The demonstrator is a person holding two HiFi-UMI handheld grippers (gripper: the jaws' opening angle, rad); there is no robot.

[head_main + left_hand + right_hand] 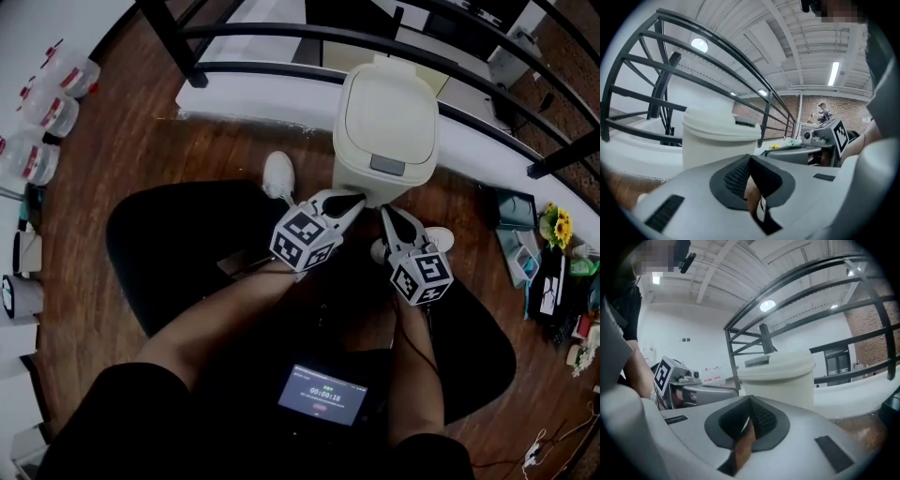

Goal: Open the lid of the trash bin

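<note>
Closest to you is the phone [322, 395] with its timer, down by your lap. Your feet are on the black mat [169, 253].

Next come your two tools. The left gripper [352, 201] has its jaws pressed together, with nothing between them. The right gripper [391, 220] is the same: jaws together, holding nothing. Both tips sit low, just in front of the foot of the bin. I can't tell if the left tip touches it.

Then comes the trash bin [384, 141], standing straight up on the wood floor against the white ledge [487, 150]. Its lid [389, 108] is flat down, so the job is not done yet. On the front edge of the lid there is a small grey button [387, 165]. I think that is what lets the lid go.

To do this well, lift one tool up from the foot of the bin to that button. Closed jaws make a good poking finger. Push slowly and straight on the grey part. The bin looks light, so it may slide or tip back. You could rest the other tool on its side to keep it steady.

Behind the bin is the black railing [281, 37].
</note>
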